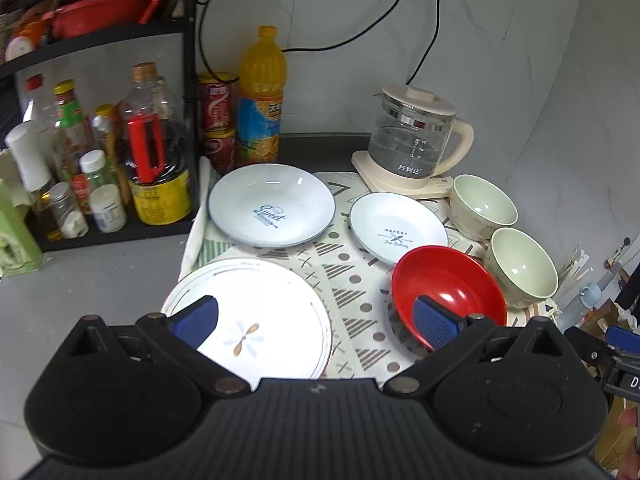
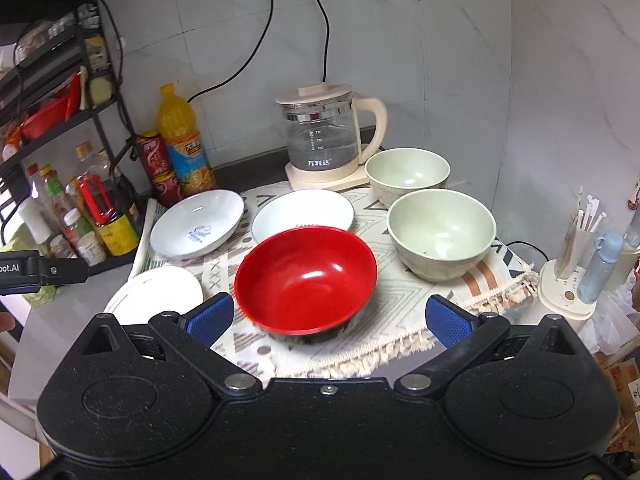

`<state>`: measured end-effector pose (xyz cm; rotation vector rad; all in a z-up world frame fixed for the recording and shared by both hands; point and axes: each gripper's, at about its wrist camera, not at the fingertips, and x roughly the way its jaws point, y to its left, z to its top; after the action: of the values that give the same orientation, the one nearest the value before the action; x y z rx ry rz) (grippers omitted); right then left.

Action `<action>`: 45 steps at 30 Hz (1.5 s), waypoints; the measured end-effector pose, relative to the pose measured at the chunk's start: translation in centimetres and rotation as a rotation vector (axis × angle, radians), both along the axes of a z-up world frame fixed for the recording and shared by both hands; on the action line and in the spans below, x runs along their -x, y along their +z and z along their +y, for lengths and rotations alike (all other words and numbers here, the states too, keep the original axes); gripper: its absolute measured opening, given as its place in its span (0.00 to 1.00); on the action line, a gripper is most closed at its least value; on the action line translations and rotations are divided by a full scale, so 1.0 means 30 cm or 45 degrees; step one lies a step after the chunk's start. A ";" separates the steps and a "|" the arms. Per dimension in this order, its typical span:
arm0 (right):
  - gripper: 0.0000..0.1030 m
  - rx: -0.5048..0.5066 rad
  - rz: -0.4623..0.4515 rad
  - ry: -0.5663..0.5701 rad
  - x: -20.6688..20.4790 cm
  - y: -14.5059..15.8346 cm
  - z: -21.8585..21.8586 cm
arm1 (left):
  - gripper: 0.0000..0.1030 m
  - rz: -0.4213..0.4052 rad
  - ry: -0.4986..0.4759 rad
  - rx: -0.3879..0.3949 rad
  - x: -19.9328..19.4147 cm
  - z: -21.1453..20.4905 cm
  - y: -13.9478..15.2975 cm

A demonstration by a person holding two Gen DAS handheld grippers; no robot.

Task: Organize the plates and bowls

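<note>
On a patterned cloth (image 1: 352, 280) lie a large white plate (image 1: 256, 312) with a leaf motif, a white "Sweet" plate (image 1: 272, 204), a smaller white "Bakery" plate (image 1: 396, 228), a red bowl (image 1: 444, 288) and two pale green bowls (image 1: 484, 204) (image 1: 520, 268). My left gripper (image 1: 316, 320) is open and empty above the cloth, between the large plate and the red bowl. My right gripper (image 2: 328, 320) is open and empty, its fingers on either side of the near rim of the red bowl (image 2: 308, 280), apart from it. The green bowls (image 2: 440, 232) (image 2: 408, 172) stand to the right.
A glass kettle (image 1: 416, 140) on its base stands behind the plates. An orange juice bottle (image 1: 260, 96), red cans (image 1: 218, 120) and a black rack of condiment bottles (image 1: 120, 152) line the left. A straw holder and small bottle (image 2: 580, 256) stand at the right counter edge.
</note>
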<state>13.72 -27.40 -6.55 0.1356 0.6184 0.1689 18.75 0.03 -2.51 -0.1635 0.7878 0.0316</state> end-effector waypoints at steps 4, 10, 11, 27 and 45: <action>1.00 0.002 0.017 -0.055 -0.062 -0.004 -0.008 | 0.99 0.029 -0.040 0.003 -0.082 -0.006 -0.006; 1.00 -0.017 0.056 -0.146 -0.141 -0.016 -0.046 | 0.99 0.056 -0.127 0.002 -0.188 -0.055 -0.019; 1.00 -0.026 0.062 -0.160 -0.152 -0.017 -0.059 | 0.99 0.055 -0.141 0.012 -0.203 -0.065 -0.020; 0.93 -0.072 0.132 -0.251 -0.384 -0.088 -0.265 | 0.96 0.124 -0.265 0.053 -0.490 -0.341 -0.089; 0.71 -0.089 0.220 -0.185 -0.631 -0.187 -0.508 | 0.66 0.225 -0.332 0.131 -0.749 -0.678 -0.199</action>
<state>32.66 -42.63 -12.16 0.2636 0.7725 0.0381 41.23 -20.31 -8.50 -0.1557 0.9823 -0.2447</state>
